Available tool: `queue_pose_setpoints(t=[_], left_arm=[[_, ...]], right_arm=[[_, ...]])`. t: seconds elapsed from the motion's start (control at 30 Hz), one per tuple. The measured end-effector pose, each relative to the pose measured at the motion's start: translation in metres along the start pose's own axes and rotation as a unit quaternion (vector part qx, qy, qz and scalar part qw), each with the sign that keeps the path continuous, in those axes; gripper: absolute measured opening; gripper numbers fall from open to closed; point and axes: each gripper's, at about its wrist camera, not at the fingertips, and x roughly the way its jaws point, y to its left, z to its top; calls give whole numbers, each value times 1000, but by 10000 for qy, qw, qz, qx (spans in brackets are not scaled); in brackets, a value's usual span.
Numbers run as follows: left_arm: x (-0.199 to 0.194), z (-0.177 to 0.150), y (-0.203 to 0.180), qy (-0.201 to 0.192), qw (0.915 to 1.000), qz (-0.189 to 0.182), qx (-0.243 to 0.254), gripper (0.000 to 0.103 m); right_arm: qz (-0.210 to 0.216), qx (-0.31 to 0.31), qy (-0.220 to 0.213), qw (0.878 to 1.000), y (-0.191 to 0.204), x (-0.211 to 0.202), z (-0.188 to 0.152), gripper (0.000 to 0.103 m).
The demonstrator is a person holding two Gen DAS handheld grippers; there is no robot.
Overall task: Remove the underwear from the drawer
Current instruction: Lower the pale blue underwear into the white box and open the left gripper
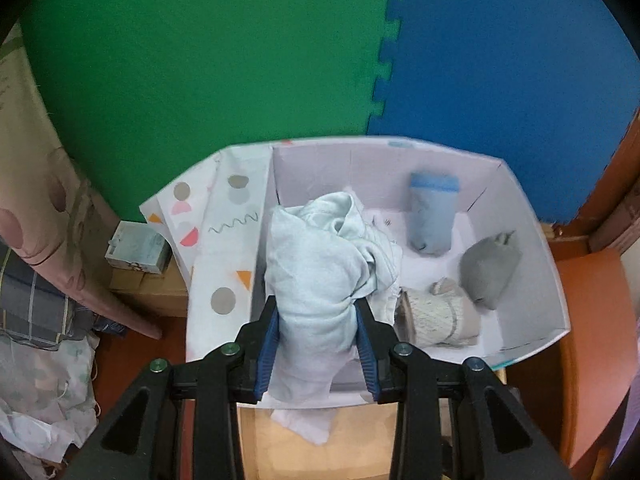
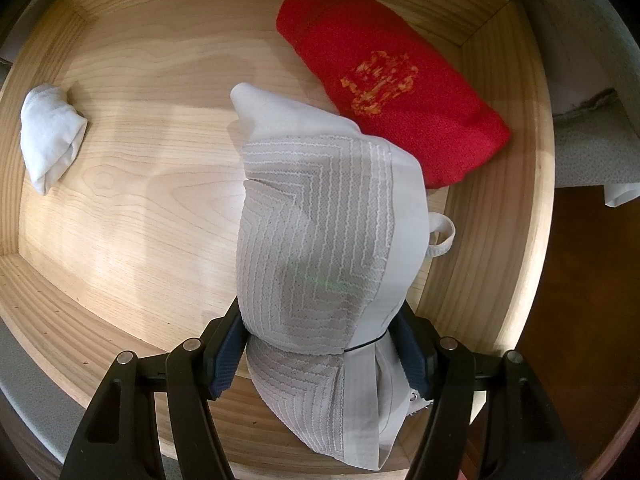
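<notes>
Left claw (image 1: 316, 340) is clamping a bunched pale mint cotton garment (image 1: 320, 264), blue pads pressing in on both sides of the wad. It is hanging over the near edge of the white cardboard box (image 1: 532, 232), above the left half of that box. Also in the box: a rolled light-blue piece (image 1: 433, 212) at the far side, a grey folded piece (image 1: 490, 270) to the right, a cream patterned roll (image 1: 436, 318) at the near right.

Right claw (image 2: 320, 348) is gripping a grey-and-white chevron-knit undergarment with elastic band (image 2: 320, 240), jaws about half apart around the fabric. The garment is sitting over the pale wooden drawer (image 2: 132, 216), near the drawer's right wall. A red knit piece with orange print (image 2: 384, 84) is lying towards the drawer's far right, a small white folded bundle (image 2: 50, 132) at its far left.

Handling read: both pieces look light, soft, floppy and not fragile. Loose ends are going to drape and may snag on the drawer rim. Best hold is probably the thick bunched middle or the elastic band, not a single thin layer.
</notes>
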Motion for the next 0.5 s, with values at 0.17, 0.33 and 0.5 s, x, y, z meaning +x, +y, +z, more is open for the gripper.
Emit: queue_pose_setpoints(t=[0.17,0.33,0.5], left_arm=[[36,-6,-1,325,9994,94,-45,36],[51,-12,0,442,9987,238,-92,42],[51,-11,-1,486,9983,305,-97,45]], right_arm=[[-4,-4,1,10000,0,0,0,64],[-18,7,-1,10000,0,0,0,64],[-20,13,-3,10000,1,1,0,64]])
